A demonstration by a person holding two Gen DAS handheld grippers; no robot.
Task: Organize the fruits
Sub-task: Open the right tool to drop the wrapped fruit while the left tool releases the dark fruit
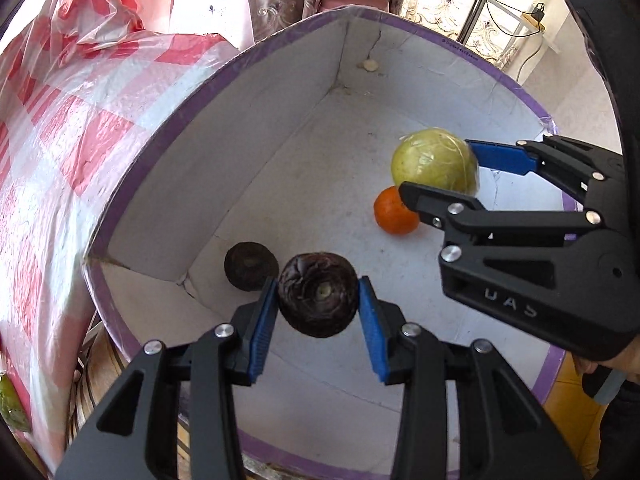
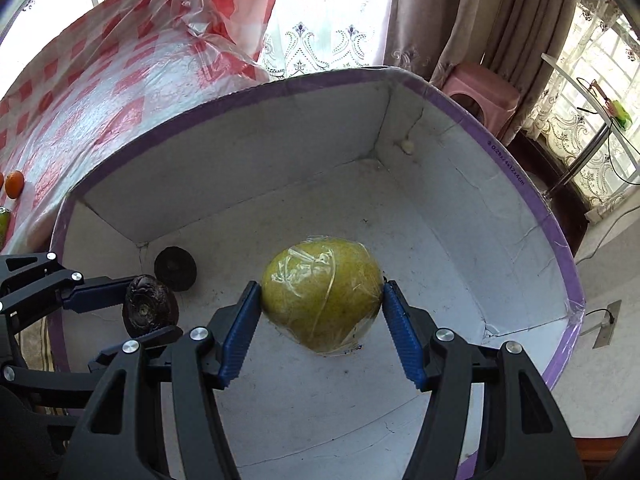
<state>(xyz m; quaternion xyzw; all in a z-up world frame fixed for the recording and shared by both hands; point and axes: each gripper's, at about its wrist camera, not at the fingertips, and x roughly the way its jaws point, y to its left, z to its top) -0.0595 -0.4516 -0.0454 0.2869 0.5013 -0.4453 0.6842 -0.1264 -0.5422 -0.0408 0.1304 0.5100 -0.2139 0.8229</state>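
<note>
Red checked tablecloth (image 1: 60,128) at left, white box (image 1: 256,128) with purple rim, dark fruit (image 1: 251,266) lying in its corner, left gripper (image 1: 318,300) clenched on another dark fruit (image 1: 318,294) above the box floor, orange (image 1: 394,212) on the floor, right gripper (image 2: 322,298) gripping a wrapped green fruit (image 2: 322,292) over the box.

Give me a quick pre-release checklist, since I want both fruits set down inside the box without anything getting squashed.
1. Left claw grips the dark fruit between both pads: ok.
2. Right claw grips the wrapped green fruit squarely: ok.
3. Both fruits are over the inside of the white box, not its purple rim: ok.
4. Floor under the dark fruit is free; the second dark fruit lies beside it: ok.
5. Orange sits close below the green fruit in the left wrist view: not ok.
6. Height of either fruit above the floor: cannot tell.
</note>
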